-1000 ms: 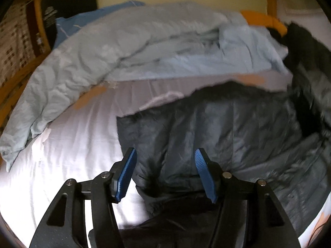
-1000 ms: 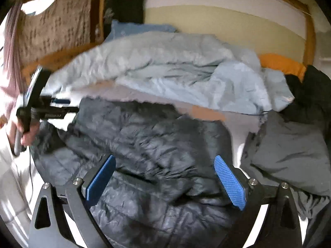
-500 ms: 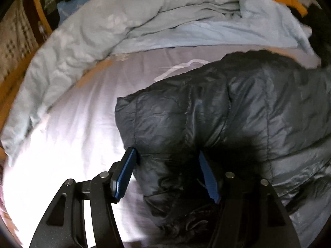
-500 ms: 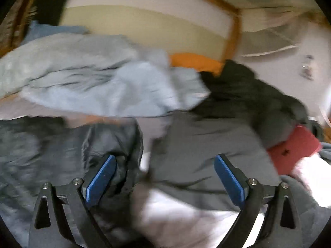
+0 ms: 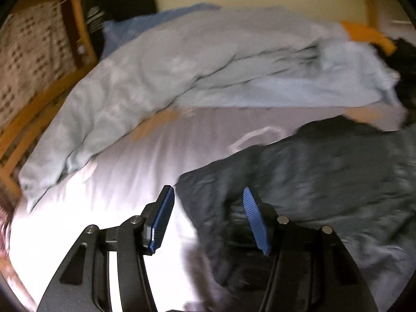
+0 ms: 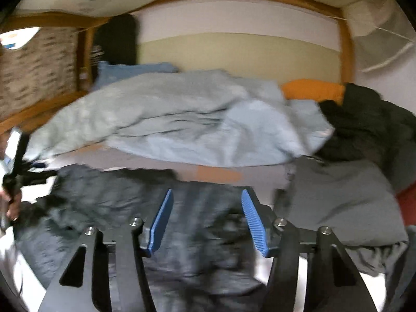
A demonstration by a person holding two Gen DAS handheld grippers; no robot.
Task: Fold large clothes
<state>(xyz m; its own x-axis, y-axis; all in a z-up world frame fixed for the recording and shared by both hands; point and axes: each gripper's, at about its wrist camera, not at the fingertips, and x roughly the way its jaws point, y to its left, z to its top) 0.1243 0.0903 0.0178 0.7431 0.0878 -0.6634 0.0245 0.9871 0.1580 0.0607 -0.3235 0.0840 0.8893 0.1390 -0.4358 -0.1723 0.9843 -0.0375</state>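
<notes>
Dark jacket [image 5: 325, 182] edge between left gripper [image 5: 206, 221] fingers; contact unclear

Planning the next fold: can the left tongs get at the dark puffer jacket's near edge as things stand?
Probably yes. The left tongs are open, and the dark puffer jacket already lies between the fingers on the white sheet, with nothing covering that edge.

A home bedroom is shown: a white-sheeted bed [image 5: 124, 182] is framed in wood [image 5: 39, 109], with a rumpled pale-blue duvet [image 5: 208, 72] and clothes piled [image 6: 364, 130].
</notes>
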